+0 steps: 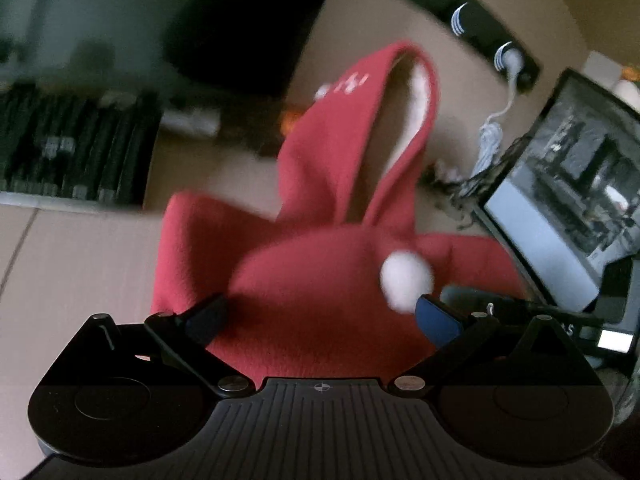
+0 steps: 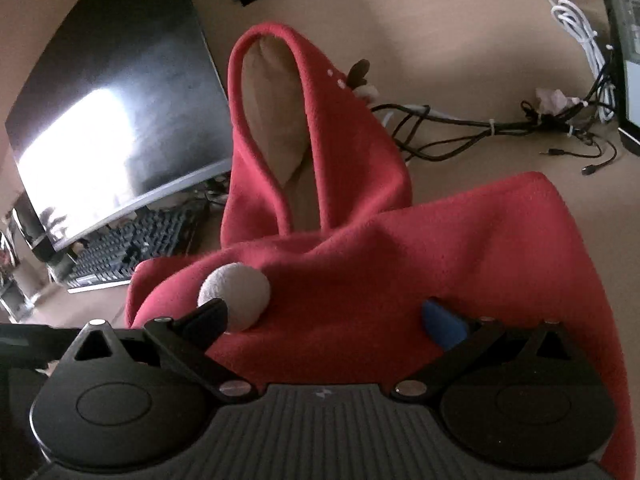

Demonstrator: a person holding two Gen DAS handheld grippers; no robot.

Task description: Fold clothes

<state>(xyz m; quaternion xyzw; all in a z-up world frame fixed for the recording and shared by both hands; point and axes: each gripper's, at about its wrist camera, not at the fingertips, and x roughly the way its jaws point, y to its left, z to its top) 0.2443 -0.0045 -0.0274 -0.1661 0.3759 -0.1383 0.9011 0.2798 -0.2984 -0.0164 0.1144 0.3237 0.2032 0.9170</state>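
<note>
A red fleece hooded garment (image 1: 320, 280) lies on the beige table (image 1: 80, 260), its hood (image 1: 352, 140) standing up with a pale lining. A white pompom (image 1: 406, 280) rests on the body cloth. My left gripper (image 1: 322, 318) is open, its fingers wide apart with the red cloth bulging between them; this view is blurred. In the right wrist view the same garment (image 2: 440, 248) fills the foreground, hood (image 2: 320, 128) upright. My right gripper (image 2: 326, 320) is open too, straddling the cloth, with the pompom (image 2: 236, 296) against its left finger (image 2: 208, 316).
A monitor (image 2: 112, 100) and a keyboard (image 2: 132, 248) stand left of the garment in the right wrist view. Black cables (image 2: 480, 128) and a coiled white cable (image 2: 576, 28) lie beyond it. A black power strip (image 1: 472, 20) lies at the table's far side.
</note>
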